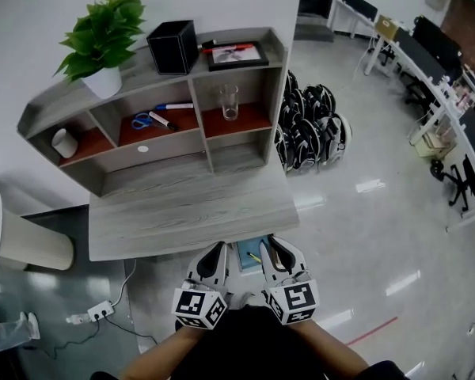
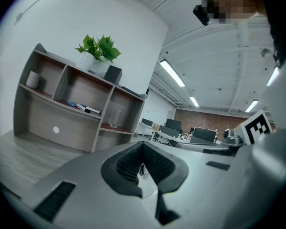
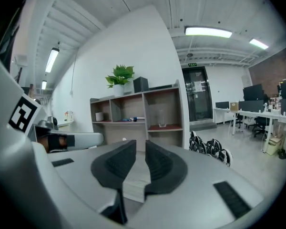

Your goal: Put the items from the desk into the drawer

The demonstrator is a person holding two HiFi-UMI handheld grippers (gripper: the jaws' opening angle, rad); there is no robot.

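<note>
A grey desk (image 1: 190,212) carries a shelf unit. On its shelves I see blue-handled scissors (image 1: 141,120), a blue-capped marker (image 1: 174,106), a black pen (image 1: 160,119), a clear glass (image 1: 229,101) and a white cup (image 1: 64,142). A potted plant (image 1: 103,34), a black box (image 1: 172,47) and a picture frame (image 1: 236,55) stand on top. Below the desk's front edge a drawer (image 1: 249,256) is open, showing a blue inside with a small yellowish item. My left gripper (image 1: 215,253) (image 2: 143,151) and right gripper (image 1: 277,250) (image 3: 140,149) flank the drawer, both shut and holding nothing.
A heap of dark helmets (image 1: 313,125) lies on the floor right of the desk. A power strip (image 1: 95,313) with cables sits on the floor at lower left, beside a pale cylinder (image 1: 24,240). Office desks and chairs (image 1: 443,93) line the far right.
</note>
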